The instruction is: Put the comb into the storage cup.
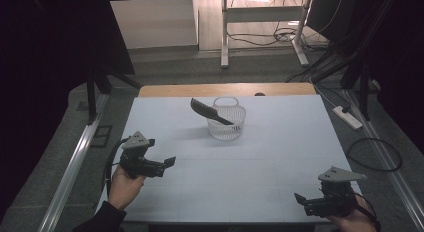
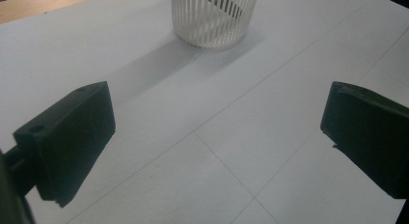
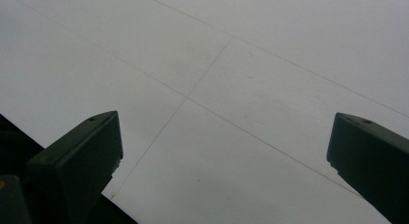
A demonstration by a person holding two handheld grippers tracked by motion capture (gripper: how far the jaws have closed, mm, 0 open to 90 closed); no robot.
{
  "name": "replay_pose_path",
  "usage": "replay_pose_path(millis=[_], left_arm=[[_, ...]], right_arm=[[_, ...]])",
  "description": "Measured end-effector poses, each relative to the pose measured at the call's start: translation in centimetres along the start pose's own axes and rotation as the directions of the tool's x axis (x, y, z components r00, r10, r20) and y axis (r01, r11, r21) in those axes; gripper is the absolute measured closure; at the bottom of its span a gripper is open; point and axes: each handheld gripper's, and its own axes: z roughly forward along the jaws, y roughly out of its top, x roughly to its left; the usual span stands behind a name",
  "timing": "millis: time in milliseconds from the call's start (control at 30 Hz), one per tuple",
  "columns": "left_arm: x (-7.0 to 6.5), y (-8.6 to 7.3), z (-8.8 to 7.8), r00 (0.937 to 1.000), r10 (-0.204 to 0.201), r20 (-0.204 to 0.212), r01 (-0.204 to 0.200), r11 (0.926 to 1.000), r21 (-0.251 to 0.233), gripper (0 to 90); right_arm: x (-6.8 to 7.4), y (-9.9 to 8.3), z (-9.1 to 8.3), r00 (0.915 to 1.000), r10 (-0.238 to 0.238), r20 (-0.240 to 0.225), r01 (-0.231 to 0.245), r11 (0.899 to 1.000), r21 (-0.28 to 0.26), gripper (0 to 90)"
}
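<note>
Dark plastic comb (image 1: 209, 112) rests tilted in the white slotted plastic basket (image 1: 227, 124) at the white desk (image 1: 280, 142) centre. Left claw (image 1: 170, 162) and right claw (image 1: 299, 198): both released, empty, well apart from the basket.

White basket (image 1: 227, 123), walls patterned with thin upright slats, and a dark grey comb (image 1: 209, 111) standing out against it. The table (image 1: 280, 142) is a pale bluish white, ruled by faint thin lines into big squares, with a tan wooden strip along the far edge. Left gripper (image 1: 169, 162) is black with a grey plate on top; right gripper (image 1: 300, 198) matches it, black under a grey plate.
</note>
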Motion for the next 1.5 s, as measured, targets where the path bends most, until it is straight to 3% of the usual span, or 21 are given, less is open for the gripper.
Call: replay_pose_path(millis=[1500], left_arm=[[-0.5, -3.4, -4.6, 0.9965, -0.066, -0.051, 0.065, 0.9974, -0.031, 0.0]], right_arm=[[0.0, 0.0, 0.0, 1.0000, 0.006, 0.003, -0.006, 1.000, 0.001, 0.0]])
